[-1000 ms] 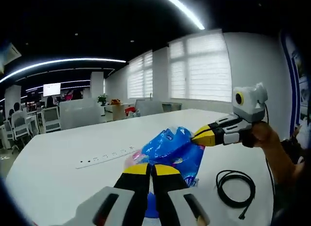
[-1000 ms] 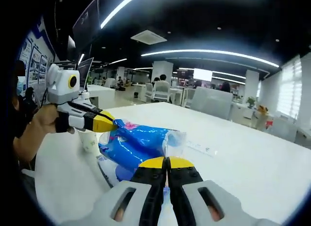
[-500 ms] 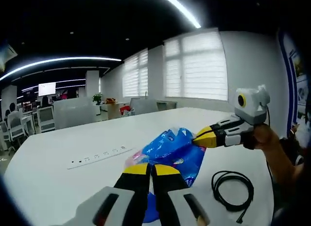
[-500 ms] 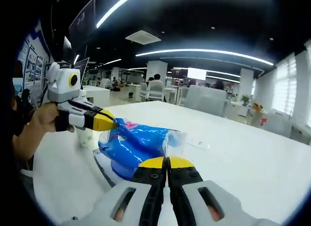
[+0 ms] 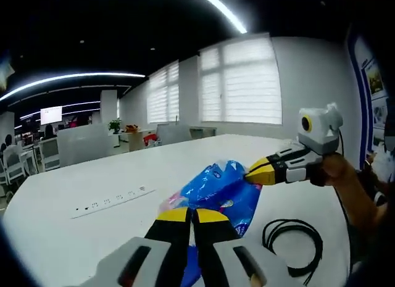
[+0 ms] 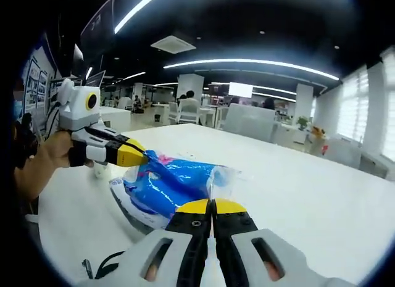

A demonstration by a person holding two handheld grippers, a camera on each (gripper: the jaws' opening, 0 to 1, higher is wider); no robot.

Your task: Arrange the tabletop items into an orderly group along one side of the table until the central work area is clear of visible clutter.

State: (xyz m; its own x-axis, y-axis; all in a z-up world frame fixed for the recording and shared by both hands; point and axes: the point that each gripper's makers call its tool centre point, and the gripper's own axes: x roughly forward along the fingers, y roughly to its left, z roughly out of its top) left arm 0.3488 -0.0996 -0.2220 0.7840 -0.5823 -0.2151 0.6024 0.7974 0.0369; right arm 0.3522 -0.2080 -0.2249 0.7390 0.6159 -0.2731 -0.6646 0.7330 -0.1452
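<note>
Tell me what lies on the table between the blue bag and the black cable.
Nothing: in the left gripper view, only bare white table separates the blue bag from the coiled black cable.

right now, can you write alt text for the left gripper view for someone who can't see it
Two yellow-tipped grippers hold a blue plastic bag over a white table: the left gripper is shut on its near end, and the right gripper is shut on its far end. A coiled black cable lies to the right.
</note>
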